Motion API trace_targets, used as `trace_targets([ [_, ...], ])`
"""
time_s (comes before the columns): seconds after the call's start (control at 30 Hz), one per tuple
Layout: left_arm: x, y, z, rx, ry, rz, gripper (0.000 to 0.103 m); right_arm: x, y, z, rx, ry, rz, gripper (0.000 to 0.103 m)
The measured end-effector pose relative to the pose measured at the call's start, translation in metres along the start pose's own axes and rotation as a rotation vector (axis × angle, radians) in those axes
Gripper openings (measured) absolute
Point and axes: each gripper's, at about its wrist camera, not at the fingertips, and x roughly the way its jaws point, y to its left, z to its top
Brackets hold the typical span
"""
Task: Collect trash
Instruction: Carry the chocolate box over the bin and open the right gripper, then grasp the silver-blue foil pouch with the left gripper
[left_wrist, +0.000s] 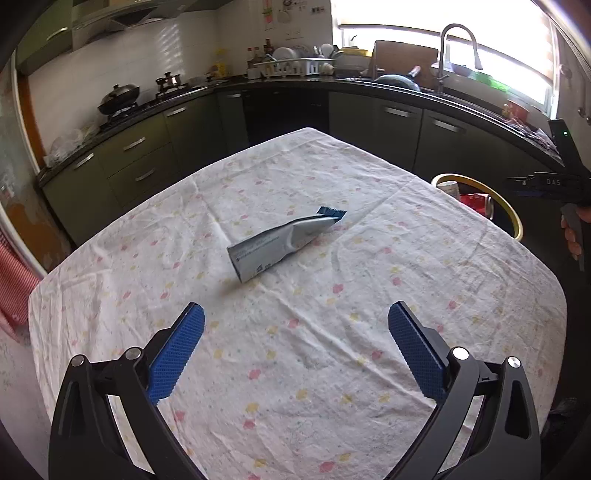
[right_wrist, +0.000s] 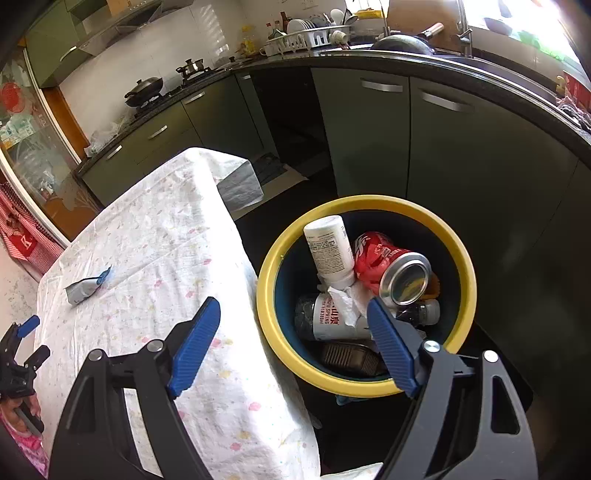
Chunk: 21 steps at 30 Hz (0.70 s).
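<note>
A wrinkled floral tablecloth (left_wrist: 295, 350) covers the table. The round, yellow-rimmed bin (right_wrist: 466, 258) sits below the empty, open right claw (right_wrist: 293, 314). A flattened foil tube (left_wrist: 280, 243) lies ahead of the empty, open left claw (left_wrist: 295, 317), with clear cloth around it.

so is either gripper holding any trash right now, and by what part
Nothing is held. The left gripper is open above the tablecloth, short of the empty wrapper. The right gripper is open over the bin, nothing between its pads.
</note>
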Motion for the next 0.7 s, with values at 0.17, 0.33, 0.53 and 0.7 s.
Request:
trace_targets([
  [0.17, 0.025, 0.012, 0.032, 0.163, 0.022, -0.094, 0.098, -0.002, 0.004, -0.003, -0.015, 0.004, 0.031, 0.077],
  [0.33, 0.072, 0.02, 0.056, 0.255, 0.106, -0.223, 0.098, 0.001, 0.002, -0.006, -0.005, 0.019, 0.035, 0.077],
  [0.53, 0.111, 0.029, 0.06, 0.258, 0.158, -0.278, 0.092, 0.004, 0.001, -0.004, -0.004, 0.029, 0.035, 0.077],
  [0.7, 0.119, 0.039, 0.061, 0.231, 0.161, -0.31, 0.073, 0.009, -0.001, -0.003, 0.001, 0.04, 0.036, 0.077],
])
